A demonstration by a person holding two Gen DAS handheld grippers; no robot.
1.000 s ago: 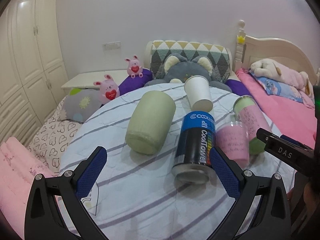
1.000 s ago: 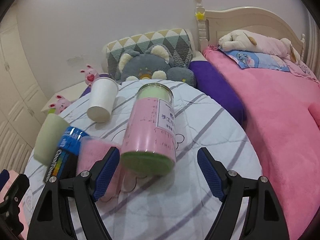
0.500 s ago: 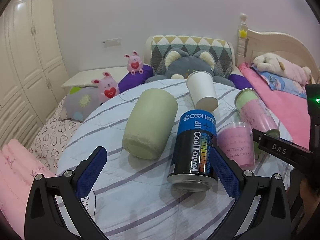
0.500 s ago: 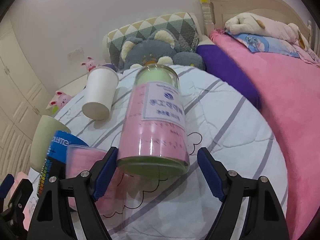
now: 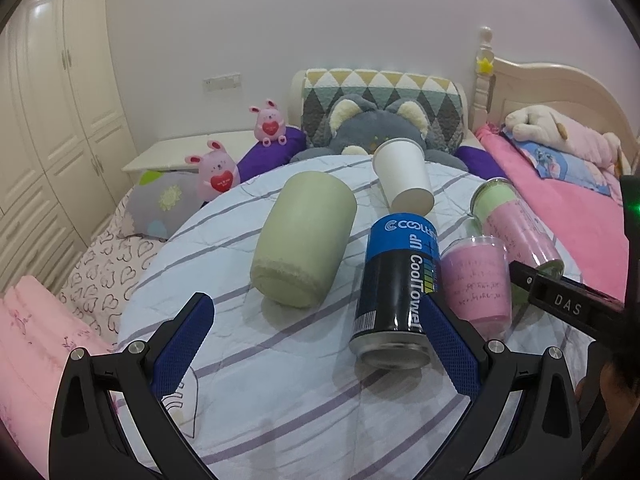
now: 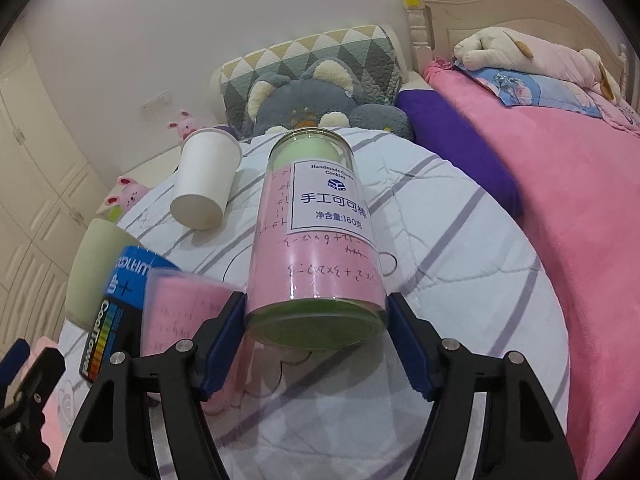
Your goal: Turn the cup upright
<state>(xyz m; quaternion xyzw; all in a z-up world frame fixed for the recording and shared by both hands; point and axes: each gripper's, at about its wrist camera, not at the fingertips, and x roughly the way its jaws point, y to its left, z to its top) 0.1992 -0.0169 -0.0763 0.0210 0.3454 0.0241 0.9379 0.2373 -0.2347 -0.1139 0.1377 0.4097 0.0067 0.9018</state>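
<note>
Several containers stand upside down on a round striped cloth-covered table. My right gripper has closed in on the pink-and-green clear jar, its blue pads against the jar's near end; the jar also shows in the left wrist view. My left gripper is open and empty, its right finger just beside the blue-black CoolTowel can. A green cup, a white paper cup and a small pink plastic cup stand nearby.
A grey plush and patterned cushion lie behind the table. A pink bed with a plush dog is to the right. Pink bunny toys and a white wardrobe are to the left.
My right gripper has moved forward and narrowed until its pads meet the pink-and-green jar. My left gripper has eased forward a little and stays open.
</note>
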